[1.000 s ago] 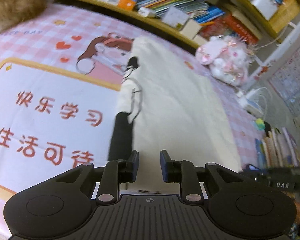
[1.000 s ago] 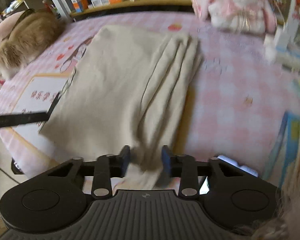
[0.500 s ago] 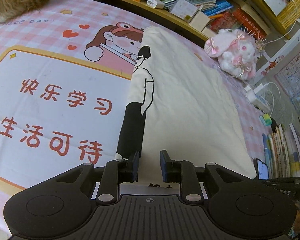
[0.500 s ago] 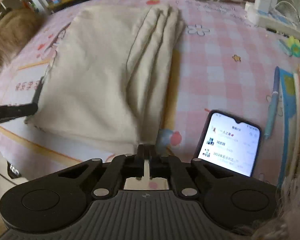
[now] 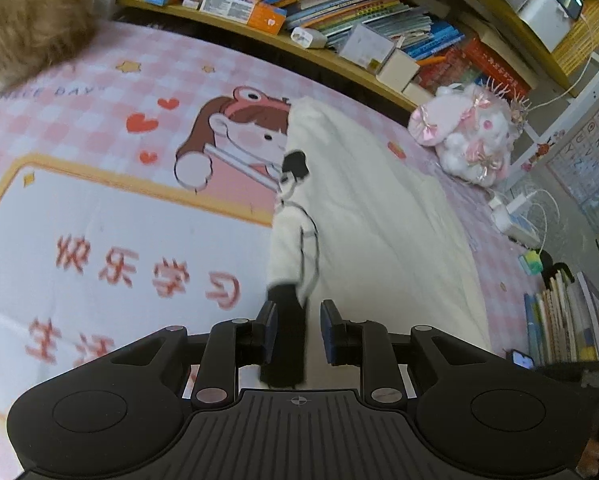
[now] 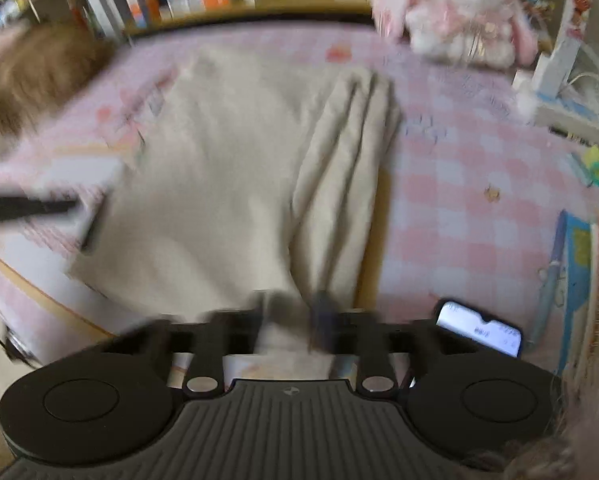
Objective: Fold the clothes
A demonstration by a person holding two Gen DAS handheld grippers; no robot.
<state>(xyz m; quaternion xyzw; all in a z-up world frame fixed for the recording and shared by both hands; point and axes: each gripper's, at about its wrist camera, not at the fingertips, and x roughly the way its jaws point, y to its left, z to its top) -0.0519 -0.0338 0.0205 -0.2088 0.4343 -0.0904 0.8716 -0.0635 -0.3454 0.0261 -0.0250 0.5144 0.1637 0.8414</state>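
Note:
A cream garment [image 5: 379, 240] lies along the pink checked mat [image 5: 99, 92], with a black-and-white figure print [image 5: 295, 236] on its left edge. My left gripper [image 5: 299, 332] hovers over that edge. Its jaws stand apart, the print's black lower part shows between them, and the pads do not press on it. In the blurred right wrist view the garment [image 6: 227, 184] has a pleated fold [image 6: 351, 152] on its right. My right gripper [image 6: 291, 320] is at the near hem, and cream cloth fills the space between its fingers. The left gripper's finger [image 6: 23, 208] reaches in from the left.
A pink-and-white plush rabbit [image 5: 467, 136] sits at the mat's far right corner, with a power strip [image 5: 515, 220] beside it. A lit phone [image 6: 479, 334] lies near my right gripper and books [image 5: 567, 320] stand along the right edge. A brown furry heap [image 5: 23, 20] is far left, with a bookshelf [image 5: 299, 12] behind.
The left gripper has moved along the garment's printed edge, and the print's black part now lies between its jaws. The right jaws closed at the near hem, and the view has since tilted up and blurred.

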